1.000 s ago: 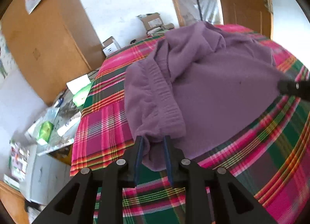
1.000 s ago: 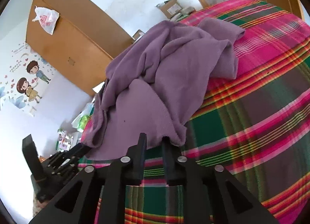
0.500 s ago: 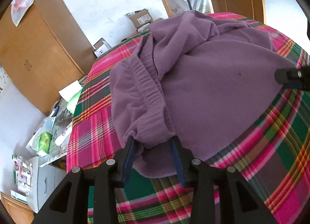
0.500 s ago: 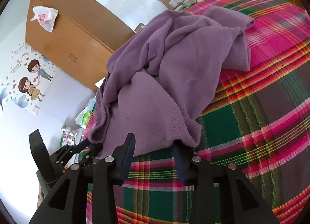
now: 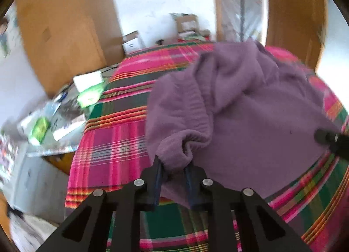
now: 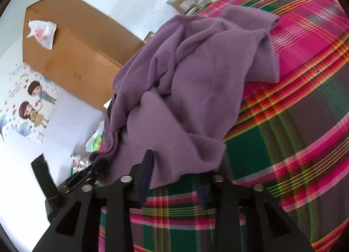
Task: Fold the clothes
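Note:
A purple fleece garment (image 5: 250,108) with a ribbed elastic band lies crumpled on a bed with a plaid sheet (image 5: 113,143). My left gripper (image 5: 173,173) is at the garment's near left corner; its jaws are closing and a bunched fold fills the gap, pinched between the pads. In the right wrist view the garment (image 6: 196,82) hangs over my right gripper (image 6: 174,177). Its jaws stand wide and are closing, with the cloth's lower edge between them and the right pad (image 6: 201,191) bare. The left gripper (image 6: 74,182) shows at lower left, at the cloth's corner.
A tall wooden wardrobe (image 6: 72,51) with a plastic bag (image 6: 42,33) on top stands to the left of the bed. A cluttered side table (image 5: 54,121) with green packets sits by the bed's left edge. Cardboard boxes (image 5: 187,23) lie against the far wall.
Both grippers' jaws spread apart half a second ago. The left ones have narrowed again on the bunched fold, and the left view has swung, now blurred. The right jaws still stand wide.

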### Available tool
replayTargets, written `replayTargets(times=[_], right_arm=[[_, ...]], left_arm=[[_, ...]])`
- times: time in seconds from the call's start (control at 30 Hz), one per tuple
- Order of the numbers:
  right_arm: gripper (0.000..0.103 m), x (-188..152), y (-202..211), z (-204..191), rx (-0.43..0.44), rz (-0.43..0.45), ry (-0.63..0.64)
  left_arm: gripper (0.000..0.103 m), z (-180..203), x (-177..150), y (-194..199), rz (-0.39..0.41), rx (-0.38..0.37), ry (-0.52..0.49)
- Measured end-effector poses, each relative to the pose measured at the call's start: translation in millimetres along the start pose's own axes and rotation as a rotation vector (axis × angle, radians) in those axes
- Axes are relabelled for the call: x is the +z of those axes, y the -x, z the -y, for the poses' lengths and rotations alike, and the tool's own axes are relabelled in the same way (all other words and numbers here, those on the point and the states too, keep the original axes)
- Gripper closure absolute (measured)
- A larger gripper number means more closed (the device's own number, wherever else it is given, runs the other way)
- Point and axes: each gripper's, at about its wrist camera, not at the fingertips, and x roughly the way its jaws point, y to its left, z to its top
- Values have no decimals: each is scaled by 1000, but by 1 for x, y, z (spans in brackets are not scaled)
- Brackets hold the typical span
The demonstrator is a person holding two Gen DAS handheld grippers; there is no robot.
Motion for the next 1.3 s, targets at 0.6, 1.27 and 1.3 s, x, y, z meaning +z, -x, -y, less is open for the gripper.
replayTargets(times=[0.6,1.27,1.3], right_arm=[[96,-14,61,-33,-56,234,164],[96,-80,108,-32,-111,158,457],[96,-81,106,-28,-108,139,450]], left_arm=[[88,-38,-18,50,99,-103,385],[88,-41,-109,75,22,-132,543],[88,-40,-112,77,24,-130,544]])
